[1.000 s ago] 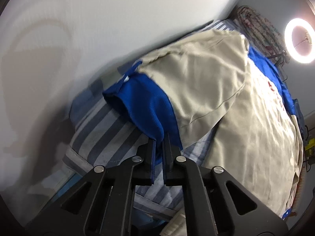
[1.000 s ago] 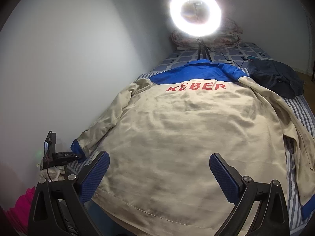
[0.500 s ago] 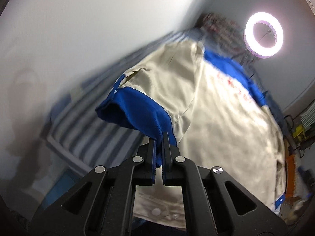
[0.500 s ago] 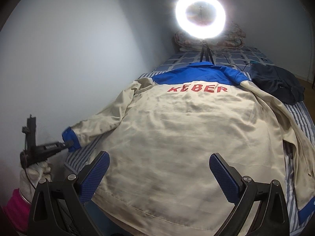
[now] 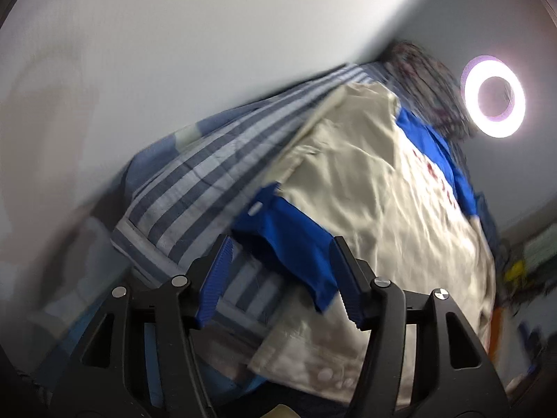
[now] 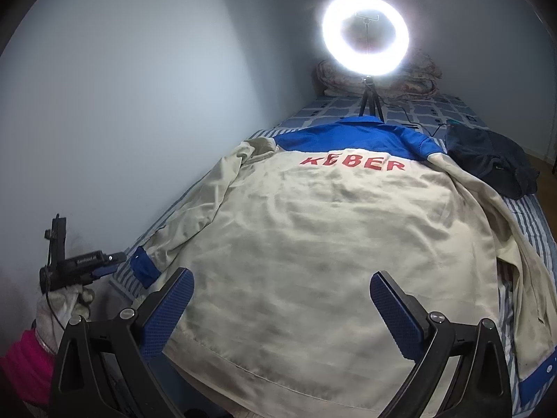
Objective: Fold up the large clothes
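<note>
From the left wrist, we see our left gripper (image 5: 280, 278) with its jaws opening; the blue cuff (image 5: 296, 244) of the jacket's sleeve lies between the pads but neither pad presses on it, so we judge it released. The cuff rests at the near corner of the striped bed sheet (image 5: 195, 188), just beside the jacket's hem, and the beige sleeve runs back along the jacket's side toward the blue shoulder. This view is blurred, so we cannot tell how flat the sleeve lies.

From the right wrist, our right gripper (image 6: 282, 310) hovers wide apart over the lower back of the jacket (image 6: 313, 237), holding nothing. The jacket lies face down and spread out on the bed, red lettering up. Its left sleeve (image 6: 195, 209) is stretched along the wall side, and the other sleeve trails off the far edge. A dark garment (image 6: 494, 160) lies beside the shoulder.

We judge the fold barely begun: the jacket is laid out, and both sleeves and the body are unfolded.
</note>
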Demonstrator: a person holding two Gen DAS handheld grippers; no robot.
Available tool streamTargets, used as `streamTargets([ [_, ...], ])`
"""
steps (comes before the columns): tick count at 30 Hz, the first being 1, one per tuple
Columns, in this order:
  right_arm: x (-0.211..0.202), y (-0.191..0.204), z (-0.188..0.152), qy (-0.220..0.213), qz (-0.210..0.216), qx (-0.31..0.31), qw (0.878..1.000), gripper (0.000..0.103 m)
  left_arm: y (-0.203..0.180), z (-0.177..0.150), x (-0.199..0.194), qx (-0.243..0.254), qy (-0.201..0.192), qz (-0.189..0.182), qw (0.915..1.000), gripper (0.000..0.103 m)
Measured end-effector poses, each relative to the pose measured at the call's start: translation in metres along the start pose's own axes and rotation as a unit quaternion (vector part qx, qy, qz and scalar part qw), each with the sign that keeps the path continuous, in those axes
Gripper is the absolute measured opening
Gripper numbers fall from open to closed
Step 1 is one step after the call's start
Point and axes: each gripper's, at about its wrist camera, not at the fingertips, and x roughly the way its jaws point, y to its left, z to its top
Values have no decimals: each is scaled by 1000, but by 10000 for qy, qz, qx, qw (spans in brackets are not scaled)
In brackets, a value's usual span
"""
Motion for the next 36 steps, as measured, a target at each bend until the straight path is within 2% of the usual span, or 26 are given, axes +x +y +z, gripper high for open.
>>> streamTargets([
  [3,1,6,-1,13,19,-85,10000,102,15,12,22,-495,140,130,9986,59],
  [6,0,10,-2,-12,61,-189,9998,102,21,16,43,-676,364,40,9970,59],
  [8,0,11,-2,-9,98,-226,9997,102,15,15,54,-475,442,90,9979,45],
  [10,2,12,-2,22,114,-259,9996,102,5,17,62,-222,430,243,9985,18],
  [11,4,12,-1,40,118,-264,9996,102,3,17,63,-178,415,274,9986,18],
  [14,12,11,2,164,204,-239,9994,97,-11,22,46,116,35,402,9991,14],
  [15,16,11,3,206,239,-229,9992,93,-21,24,31,358,-209,426,9982,13],
  [17,27,13,9,374,354,-217,9984,84,-41,25,4,867,-631,478,9931,13],
  [19,41,18,18,537,520,-265,9968,68,-58,26,-23,1347,-1027,463,9845,12],
  [22,76,32,36,766,851,-290,9930,55,-75,29,-50,1699,-1419,380,9745,11],
  [24,107,44,52,943,1217,-124,9880,51,-79,31,-61,1807,-1591,301,9701,11],
  [27,165,67,76,1280,1778,105,9756,41,-79,27,-69,1839,-1646,134,9690,11],
  [29,199,79,89,1382,1803,218,9736,38,-81,25,-68,1901,-1692,105,9670,11],
  [31,238,90,102,1417,1614,322,9761,35,-85,26,-65,2003,-1717,104,9645,11],
  [36,313,104,117,1557,1503,642,9742,33,-86,21,-62,2247,-1606,36,9611,11],
])
